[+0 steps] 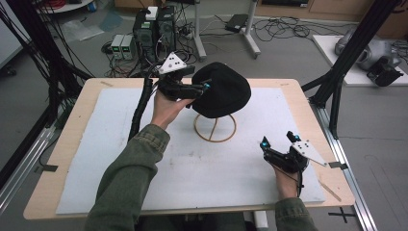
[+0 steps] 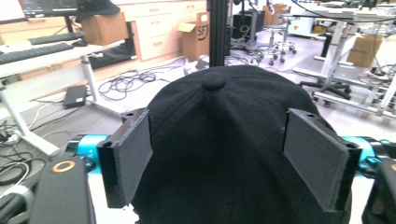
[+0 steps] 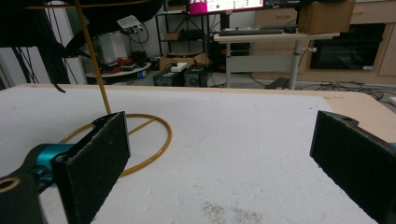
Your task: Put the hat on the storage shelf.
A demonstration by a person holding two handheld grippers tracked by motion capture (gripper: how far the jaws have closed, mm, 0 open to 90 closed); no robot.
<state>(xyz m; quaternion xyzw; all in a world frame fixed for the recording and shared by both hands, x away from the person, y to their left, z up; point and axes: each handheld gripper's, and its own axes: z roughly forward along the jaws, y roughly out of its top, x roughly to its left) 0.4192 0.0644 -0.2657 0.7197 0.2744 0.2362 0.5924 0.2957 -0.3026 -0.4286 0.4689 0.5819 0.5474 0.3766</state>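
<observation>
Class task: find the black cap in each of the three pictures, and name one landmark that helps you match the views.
High view: the black cap sits upper centre on the gold wire stand, beside the left gripper.
Left gripper view: the cap takes up the centre, between the fingers.
Right gripper view: only its dark underside at the top left edge.
Shared landmark: the white mat.

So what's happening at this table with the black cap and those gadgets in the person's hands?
A person sits at the table with a claw tool in each hand. A black cap sits on top of a thin gold wire stand. The left claw is up at the side of the cap, open, its pads on either side of the crown without pinching it. The right claw rests open on the white mat, off to the side of the stand with nothing between its pads.
</observation>
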